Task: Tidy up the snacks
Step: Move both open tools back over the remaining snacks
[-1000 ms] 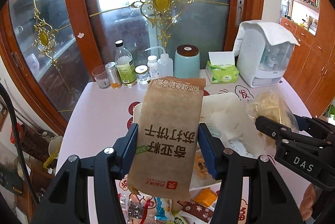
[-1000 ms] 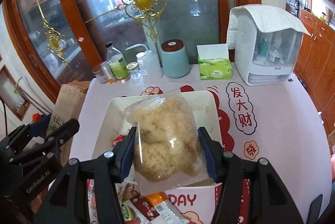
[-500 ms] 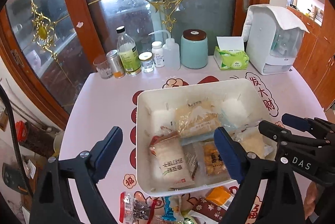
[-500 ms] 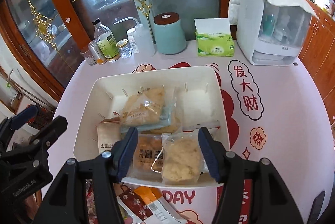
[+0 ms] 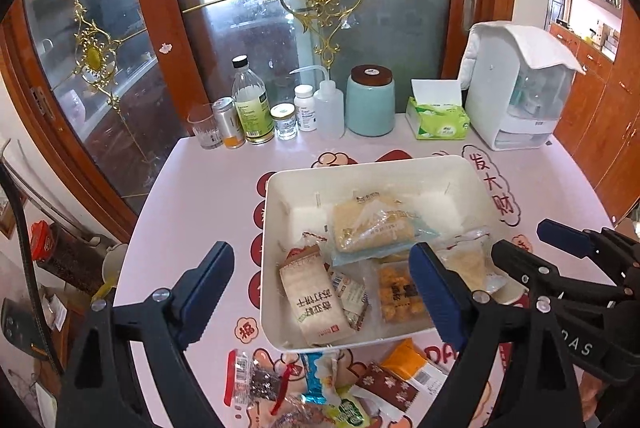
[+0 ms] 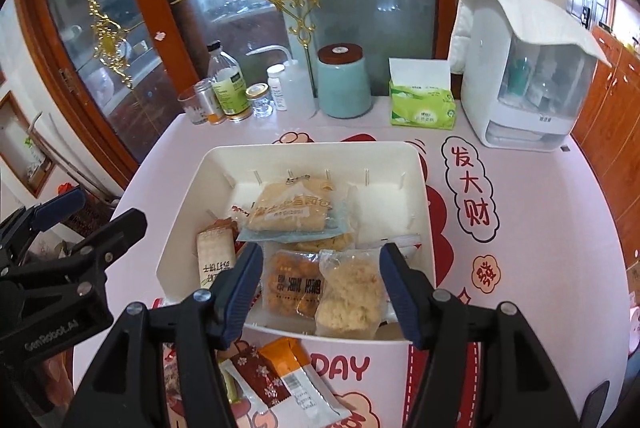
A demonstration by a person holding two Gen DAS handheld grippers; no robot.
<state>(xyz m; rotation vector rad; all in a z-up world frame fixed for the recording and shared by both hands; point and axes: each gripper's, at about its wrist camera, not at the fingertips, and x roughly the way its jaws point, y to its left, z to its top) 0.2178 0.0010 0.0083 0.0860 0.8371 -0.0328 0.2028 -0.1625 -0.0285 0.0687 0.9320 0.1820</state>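
Observation:
A white tray (image 5: 267, 212) on the pink table holds several snack packets. My left gripper (image 5: 320, 284) hangs open and wide over the tray's near left corner, with nothing pressed by its pads. Below it in the tray lies the brown cracker packet (image 5: 316, 302). My right gripper (image 6: 322, 284) is open above the tray's (image 6: 420, 164) front edge. The clear bag of pale crumbly snack (image 6: 350, 292) rests between its fingers, leaning on the tray's front wall, loose from both pads. A bread packet (image 6: 292, 212) and an orange-ball packet (image 6: 292, 284) lie beside it.
Loose packets lie on the table in front of the tray, among them an orange one (image 6: 286, 354) and a dark red one (image 6: 260, 376). At the back stand bottles (image 5: 250, 106), a teal jar (image 5: 370, 100), a tissue box (image 5: 436, 116) and a white dispenser (image 5: 520, 96). A glass door is behind.
The left gripper let go of the brown cracker packet and opened wide; the packet now lies in the tray. The right gripper released the clear bag into the tray.

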